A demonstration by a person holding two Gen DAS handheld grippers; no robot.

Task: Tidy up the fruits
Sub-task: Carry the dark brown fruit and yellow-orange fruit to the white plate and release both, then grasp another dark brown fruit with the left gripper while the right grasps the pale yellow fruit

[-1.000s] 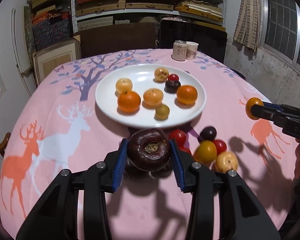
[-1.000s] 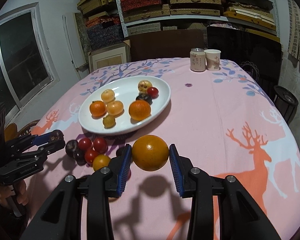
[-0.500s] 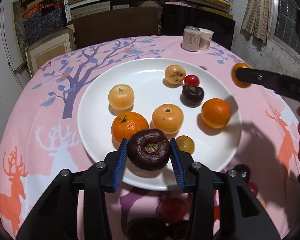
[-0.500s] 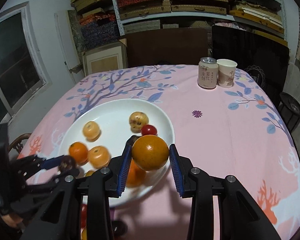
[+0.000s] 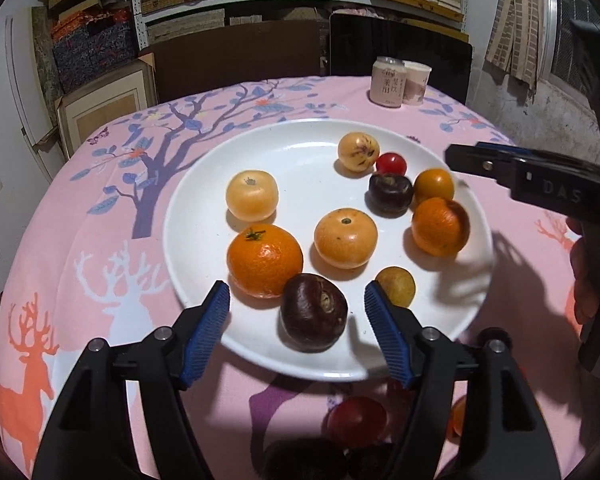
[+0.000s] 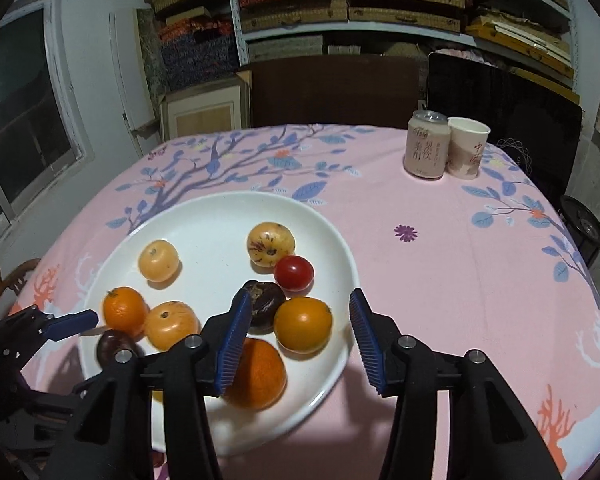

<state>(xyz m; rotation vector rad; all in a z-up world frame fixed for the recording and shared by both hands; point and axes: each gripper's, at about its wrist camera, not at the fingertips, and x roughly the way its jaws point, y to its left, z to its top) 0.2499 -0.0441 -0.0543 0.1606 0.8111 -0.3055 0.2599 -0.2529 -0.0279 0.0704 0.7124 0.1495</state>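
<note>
Both tongs have let go since a moment ago: left tongs [image 5: 297, 312] and right tongs [image 6: 296, 338] now stand apart, their dark plum [image 5: 314, 312] and orange [image 6: 303, 324] resting on the white plate [image 5: 300, 152] among seven other fruits. Withdrawing carelessly could nudge either off the rim onto the bench [image 6: 440, 248].

Figure: the room beyond my jaws.
Shelves [image 6: 380, 8] of woven boxes fill the back wall; a dark window [image 6: 20, 120] stands left; a pink tablecloth [image 6: 440, 248] covers the table.
</note>
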